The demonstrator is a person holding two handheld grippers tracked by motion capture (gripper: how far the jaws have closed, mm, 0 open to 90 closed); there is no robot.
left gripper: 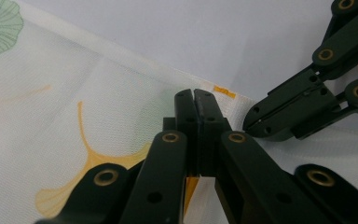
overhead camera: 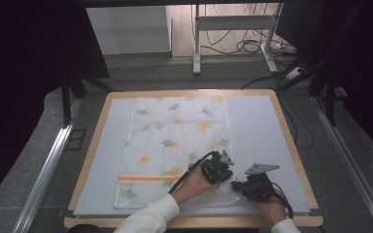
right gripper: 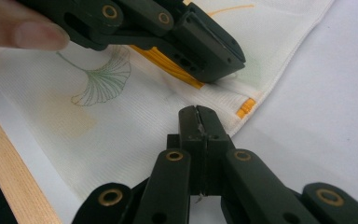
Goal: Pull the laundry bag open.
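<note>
High view: one printed cloth (overhead camera: 175,145), white with green and orange ginkgo leaves and an orange stripe near the person's end, lying flat and lengthwise on the pale sheet (overhead camera: 257,131) that covers the wood-edged counter (overhead camera: 291,141). Both grippers work at the cloth's near right corner.

Left gripper (overhead camera: 218,167): jaws closed together, tip resting on the cloth just inside the corner. In the left gripper view (left gripper: 195,100) no fold of fabric can be seen between the pads; whether a thin layer is pinched cannot be told.

Right gripper (overhead camera: 255,187): jaws likewise closed, tip at the cloth's edge beside the small orange tag (right gripper: 245,107). The right gripper view (right gripper: 198,119) shows the pads meeting with no clear fabric between them.

Risks, as judged from this position:
- Empty lift. With both pairs of jaws shut on top of the cloth rather than around its edge, a raise would likely leave the corner on the counter.
- Dragging. Closed tips pressing down and sliding could wrinkle the cloth or push it askew on the sheet.
- Wrong layer. The cloth is thin and lies tight on the sheet; reopening and scooping low could catch the sheet with it.
- Collision. The two grippers stand near each other at one corner; reopening both could knock their jaws together.
</note>
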